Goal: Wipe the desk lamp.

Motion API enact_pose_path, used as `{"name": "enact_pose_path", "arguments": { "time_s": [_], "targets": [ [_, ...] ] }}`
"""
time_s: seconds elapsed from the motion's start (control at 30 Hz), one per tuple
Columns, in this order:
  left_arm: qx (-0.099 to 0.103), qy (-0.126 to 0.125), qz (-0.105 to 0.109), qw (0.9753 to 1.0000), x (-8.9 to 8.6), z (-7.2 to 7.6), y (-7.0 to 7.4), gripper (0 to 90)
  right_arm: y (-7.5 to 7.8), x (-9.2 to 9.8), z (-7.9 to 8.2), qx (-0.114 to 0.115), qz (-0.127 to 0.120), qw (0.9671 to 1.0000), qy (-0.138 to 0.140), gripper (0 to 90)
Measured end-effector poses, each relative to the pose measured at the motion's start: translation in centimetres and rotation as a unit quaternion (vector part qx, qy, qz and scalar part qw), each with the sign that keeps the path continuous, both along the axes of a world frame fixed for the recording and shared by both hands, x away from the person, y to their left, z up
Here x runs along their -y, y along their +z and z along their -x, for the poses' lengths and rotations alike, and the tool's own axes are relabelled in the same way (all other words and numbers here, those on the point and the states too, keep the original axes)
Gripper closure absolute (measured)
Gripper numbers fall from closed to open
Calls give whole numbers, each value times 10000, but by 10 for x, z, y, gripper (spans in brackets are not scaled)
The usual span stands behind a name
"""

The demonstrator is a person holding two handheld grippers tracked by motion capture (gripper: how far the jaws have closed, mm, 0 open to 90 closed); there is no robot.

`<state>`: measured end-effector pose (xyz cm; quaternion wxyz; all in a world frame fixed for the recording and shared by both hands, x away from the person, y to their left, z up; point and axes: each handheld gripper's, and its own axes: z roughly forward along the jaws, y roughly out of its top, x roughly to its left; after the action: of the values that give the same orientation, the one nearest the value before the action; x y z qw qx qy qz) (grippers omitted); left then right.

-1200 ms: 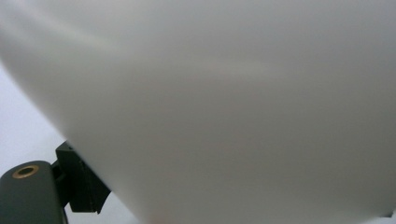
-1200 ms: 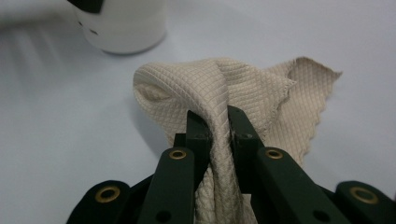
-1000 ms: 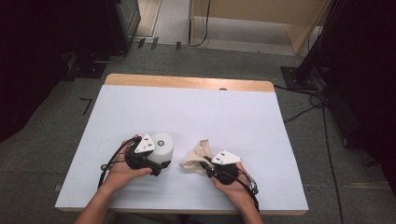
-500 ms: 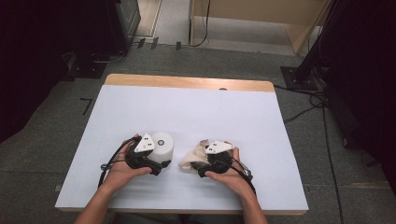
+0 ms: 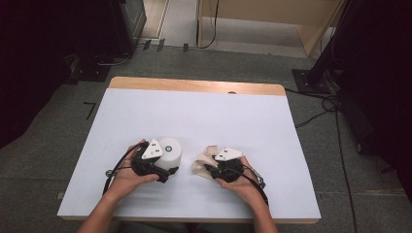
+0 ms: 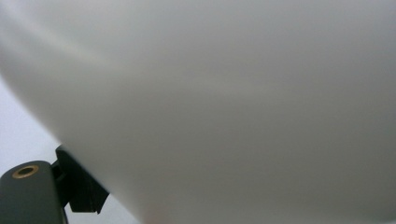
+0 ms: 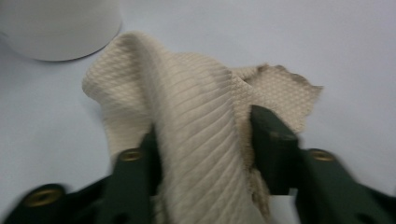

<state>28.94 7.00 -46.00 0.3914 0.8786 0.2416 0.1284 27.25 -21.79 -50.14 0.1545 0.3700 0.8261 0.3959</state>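
Two tools sit near the tabletop's (image 5: pixel 145 111) front edge. Since a second ago the right tool (image 7: pixel 205 133) has slid left, bunching the beige ribbed cloth (image 7: pixel 196 107) clamped between its jaws, closer to the white plastic cylinder (image 5: pixel 170 151). The left tool (image 5: pixel 165 172) presses against that cylinder, whose blurred wall hides its jaws, so its grip cannot be told.
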Motion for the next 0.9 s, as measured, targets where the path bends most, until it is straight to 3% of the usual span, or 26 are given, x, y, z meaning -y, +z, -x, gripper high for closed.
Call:
{"name": "enact_pose_path", "arguments": {
  "time_s": [0.07, 0.13, 0.23, 0.33, 0.37, 0.4, 0.47, 0.5, 0.57, 0.6, 0.63, 0.73, 0.77, 0.83, 0.9],
  "targets": [
    [-55, -43, 13, 10000, 2, 0, 0, 81, 1, 3, 2, -20, -35, 9999, -138, 833],
    [-91, -109, 5, 9999, 4, 0, 1, 81, 3, 5, 2, -167, -98, 9996, -187, 842],
    [-119, -183, -41, 9998, 7, 0, 2, 81, 17, 8, 5, 14, -599, 9978, -281, 844],
    [-135, -233, -48, 9996, 9, 0, 2, 81, 44, 9, 13, 382, -1223, 9913, -293, 843],
    [-127, -260, -75, 9996, 11, 0, 3, 81, 44, 9, 13, 382, -1223, 9913, -293, 843],
    [-127, -320, -125, 9993, 14, 1, 4, 81, 63, 8, 18, 590, -1565, 9856, -267, 843],
    [-121, -385, -190, 9990, 19, 2, 5, 81, 78, 6, 21, 711, -1842, 9799, -267, 843],
    [-121, -385, -190, 9990, 19, 2, 5, 81, 78, 6, 21, 711, -1842, 9799, -267, 843],
    [-68, -511, -295, 9982, 27, 4, 7, 81, 92, 0, 20, 694, -2151, 9740, -165, 842],
    [-68, -511, -295, 9982, 27, 4, 7, 81, 92, 0, 20, 694, -2151, 9740, -165, 842],
    [-44, -602, -328, 9976, 33, 5, 7, 81, 96, -8, 18, 605, -2277, 9718, -98, 841],
    [-54, -687, -327, 9971, 37, 6, 7, 81, 96, -18, 15, 543, -2194, 9741, -40, 839],
    [-60, -703, -303, 9970, 38, 6, 6, 81, 94, -27, 11, 485, -1950, 9796, -17, 838],
    [-65, -717, -300, 9970, 37, 5, 6, 81, 89, -34, 10, 398, -1721, 9843, 27, 837],
    [-53, -726, -302, 9969, 37, 5, 6, 81, 86, -36, 10, 416, -1707, 9844, 49, 835]
  ]
}}
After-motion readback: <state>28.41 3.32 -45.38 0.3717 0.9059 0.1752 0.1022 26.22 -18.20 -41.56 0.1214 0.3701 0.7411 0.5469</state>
